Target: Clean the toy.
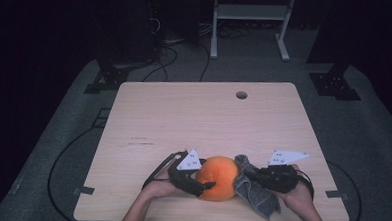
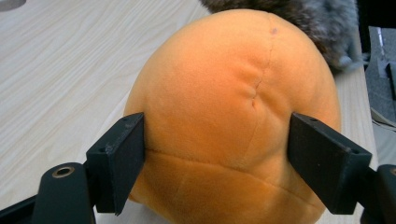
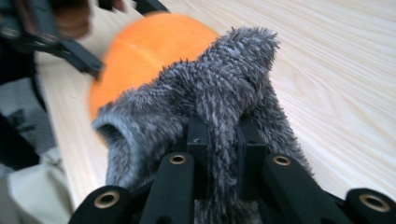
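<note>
Plush: the round orange plush ball (image 1: 218,178) sits near the front edge of the pale wooden table (image 1: 194,115).
Left gripper (image 2: 215,156): jaws spread wide, pressing the ball's two sides.
Cloth: the fuzzy grey cloth (image 3: 212,100) touches the ball's right side.
Right gripper (image 3: 219,140): jaws pinched together on the cloth.
Room: bare tabletop stretches beyond toward the far edge.

Round orange plush ball (image 1: 218,178) on the table's near edge, fuzzy grey cloth (image 1: 253,189) touching its right side.

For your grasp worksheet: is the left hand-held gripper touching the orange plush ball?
Touching. The left gripper view shows the left hand-held gripper with both jaws pressed against the orange plush ball.
</note>
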